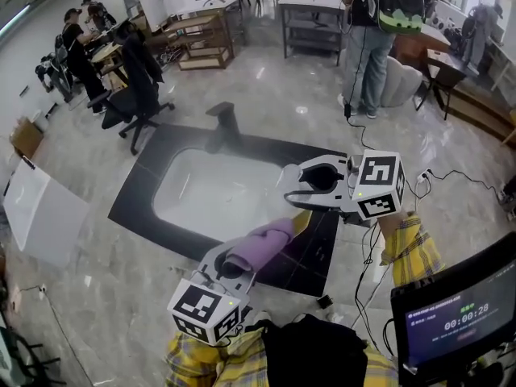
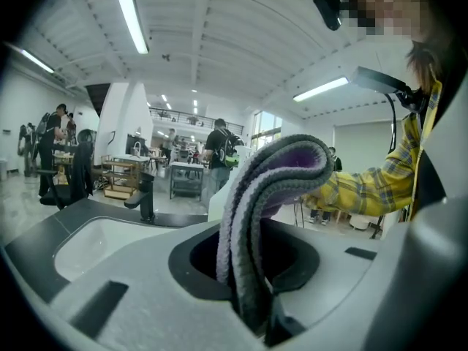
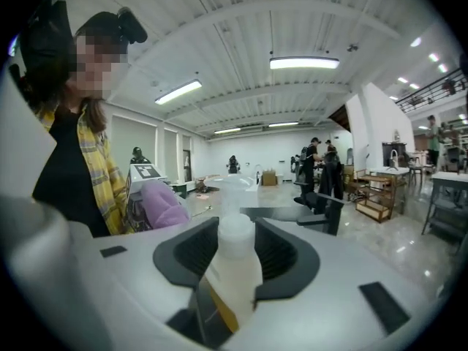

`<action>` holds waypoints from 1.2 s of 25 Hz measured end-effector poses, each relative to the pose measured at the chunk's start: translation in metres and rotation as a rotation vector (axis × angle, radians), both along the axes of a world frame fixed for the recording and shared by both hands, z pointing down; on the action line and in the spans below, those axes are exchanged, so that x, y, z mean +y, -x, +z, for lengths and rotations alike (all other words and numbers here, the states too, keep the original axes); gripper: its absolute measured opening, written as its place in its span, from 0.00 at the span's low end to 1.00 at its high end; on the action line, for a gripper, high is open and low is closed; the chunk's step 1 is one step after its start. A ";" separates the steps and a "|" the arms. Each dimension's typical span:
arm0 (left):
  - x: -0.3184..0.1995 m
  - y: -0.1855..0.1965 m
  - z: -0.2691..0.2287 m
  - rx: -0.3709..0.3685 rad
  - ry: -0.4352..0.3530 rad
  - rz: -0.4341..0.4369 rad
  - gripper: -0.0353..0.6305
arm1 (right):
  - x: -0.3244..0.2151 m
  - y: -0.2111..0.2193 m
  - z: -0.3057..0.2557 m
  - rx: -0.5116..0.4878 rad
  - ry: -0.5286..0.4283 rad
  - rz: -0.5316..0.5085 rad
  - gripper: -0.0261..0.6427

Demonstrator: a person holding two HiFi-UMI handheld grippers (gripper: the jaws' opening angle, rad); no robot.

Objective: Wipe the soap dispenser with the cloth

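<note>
My left gripper (image 1: 234, 263) (image 2: 252, 269) is shut on a folded purple and grey cloth (image 1: 262, 244) (image 2: 278, 174), which sticks out ahead of its jaws toward the right gripper. My right gripper (image 1: 310, 185) (image 3: 234, 269) is shut on a translucent white soap dispenser (image 3: 232, 258) with a pump top and a yellow label. In the head view only a yellow strip of the soap dispenser (image 1: 303, 221) shows below the jaws. Both grippers hang above the near right corner of the sink. Cloth and dispenser sit close together, and I cannot tell whether they touch.
A white sink basin (image 1: 214, 192) set in a black counter (image 1: 137, 188) lies below, with a black faucet (image 1: 224, 121) at its far edge. A monitor (image 1: 459, 313) stands at the bottom right. People, chairs and tables fill the room beyond.
</note>
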State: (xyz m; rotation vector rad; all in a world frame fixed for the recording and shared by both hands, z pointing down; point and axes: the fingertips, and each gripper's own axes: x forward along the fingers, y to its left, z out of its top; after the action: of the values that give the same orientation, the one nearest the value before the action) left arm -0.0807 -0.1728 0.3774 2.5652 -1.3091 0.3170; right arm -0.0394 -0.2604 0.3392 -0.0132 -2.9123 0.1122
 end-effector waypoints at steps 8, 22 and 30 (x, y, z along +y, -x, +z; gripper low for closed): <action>-0.007 0.012 -0.003 0.016 -0.005 0.009 0.16 | -0.009 0.002 -0.002 -0.055 0.059 0.314 0.26; 0.003 0.037 -0.005 0.029 -0.005 0.053 0.16 | -0.018 -0.013 -0.003 -0.054 0.051 0.880 0.26; 0.001 0.038 -0.001 -0.005 -0.036 0.110 0.16 | -0.020 -0.015 -0.002 -0.073 0.044 0.983 0.26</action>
State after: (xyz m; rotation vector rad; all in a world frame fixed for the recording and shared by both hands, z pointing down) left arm -0.1185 -0.1720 0.3762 2.6743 -1.1876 0.3230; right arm -0.0249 -0.2800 0.3375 1.4058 -2.6838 0.3287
